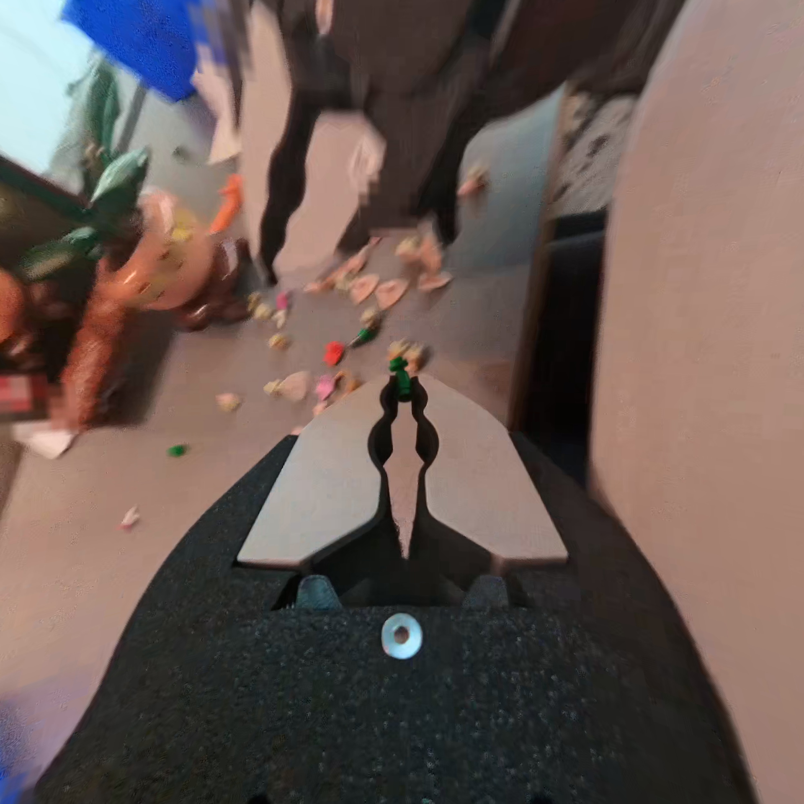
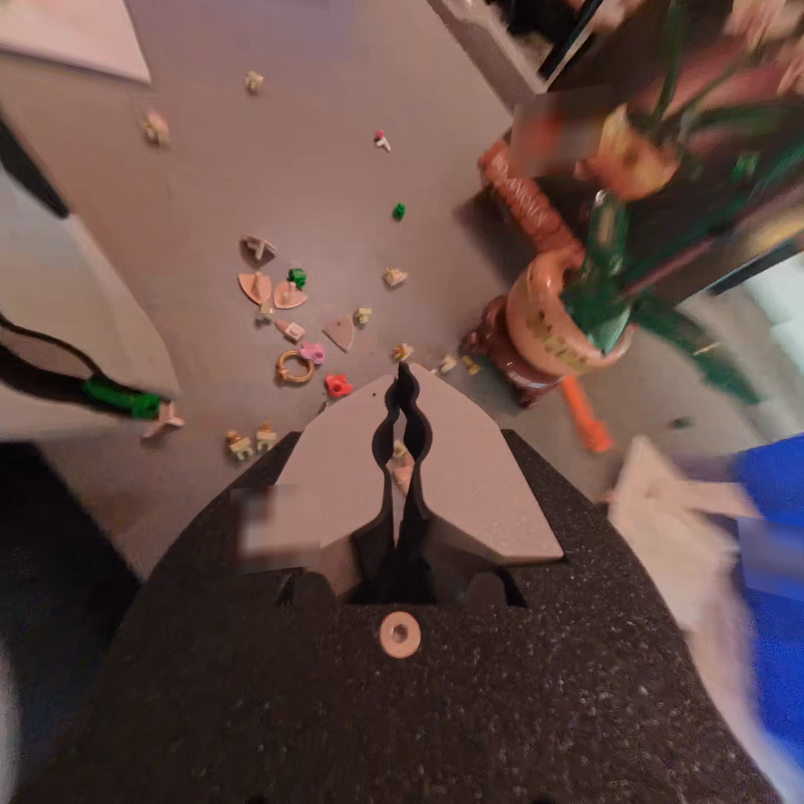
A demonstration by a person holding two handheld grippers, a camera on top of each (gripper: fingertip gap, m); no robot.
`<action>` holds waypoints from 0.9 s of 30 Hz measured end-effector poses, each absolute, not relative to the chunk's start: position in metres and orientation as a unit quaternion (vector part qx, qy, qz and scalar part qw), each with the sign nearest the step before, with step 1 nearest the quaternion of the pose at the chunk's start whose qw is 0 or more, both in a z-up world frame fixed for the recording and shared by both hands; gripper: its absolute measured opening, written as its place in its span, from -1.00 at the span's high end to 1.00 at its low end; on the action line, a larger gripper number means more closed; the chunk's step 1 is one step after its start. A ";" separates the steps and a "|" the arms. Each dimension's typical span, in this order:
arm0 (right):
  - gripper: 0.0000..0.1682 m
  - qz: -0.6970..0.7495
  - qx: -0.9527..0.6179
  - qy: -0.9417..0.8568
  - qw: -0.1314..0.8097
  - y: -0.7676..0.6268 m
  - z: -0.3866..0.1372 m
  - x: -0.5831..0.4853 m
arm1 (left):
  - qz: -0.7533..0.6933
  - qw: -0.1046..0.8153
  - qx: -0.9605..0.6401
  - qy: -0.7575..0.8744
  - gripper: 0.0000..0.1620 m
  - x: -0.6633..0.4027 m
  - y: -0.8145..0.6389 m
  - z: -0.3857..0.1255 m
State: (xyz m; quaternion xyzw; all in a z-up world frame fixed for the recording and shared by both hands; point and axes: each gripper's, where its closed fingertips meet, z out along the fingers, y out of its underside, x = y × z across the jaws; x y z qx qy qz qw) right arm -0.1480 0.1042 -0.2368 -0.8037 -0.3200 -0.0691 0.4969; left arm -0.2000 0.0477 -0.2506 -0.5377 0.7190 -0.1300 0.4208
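My left gripper [image 1: 402, 385] is shut on a small green toy-brick piece [image 1: 399, 375] that sticks out of its tips above the grey table. The right wrist view shows it too, at the left edge, with the green piece [image 2: 126, 400] between its pale fingers. My right gripper [image 2: 402, 370] has its jaws together with nothing in them. It hovers over loose small pieces: a red one [image 2: 338, 385], a pink one [image 2: 313, 351], a gold ring [image 2: 296, 367] and tan petal shapes [image 2: 256, 285]. A brick-built pot with a green plant [image 2: 561, 322] stands just right of it.
The potted plant [image 1: 174, 269] is at the left in the left wrist view, with scattered pieces [image 1: 335, 352] ahead. An orange stick [image 2: 583, 413], a white bag [image 2: 665, 513] and a blue thing [image 2: 774, 565] lie to the right. A white sheet [image 2: 74, 39] lies far left.
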 end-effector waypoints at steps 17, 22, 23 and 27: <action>0.84 0.389 -0.809 -0.209 0.388 0.067 -0.242 -0.217 | -0.109 0.466 -0.554 0.681 0.93 -0.214 0.075 -0.252; 0.80 0.426 -0.805 -0.191 0.365 0.063 -0.242 -0.221 | -0.084 0.481 -0.521 0.700 0.93 -0.215 0.075 -0.250; 0.82 0.437 -0.803 -0.185 0.360 0.062 -0.242 -0.222 | -0.085 0.481 -0.517 0.703 0.93 -0.215 0.075 -0.250; 0.92 0.484 -0.792 -0.149 0.342 0.062 -0.239 -0.223 | -0.091 0.485 -0.509 0.706 0.93 -0.212 0.074 -0.249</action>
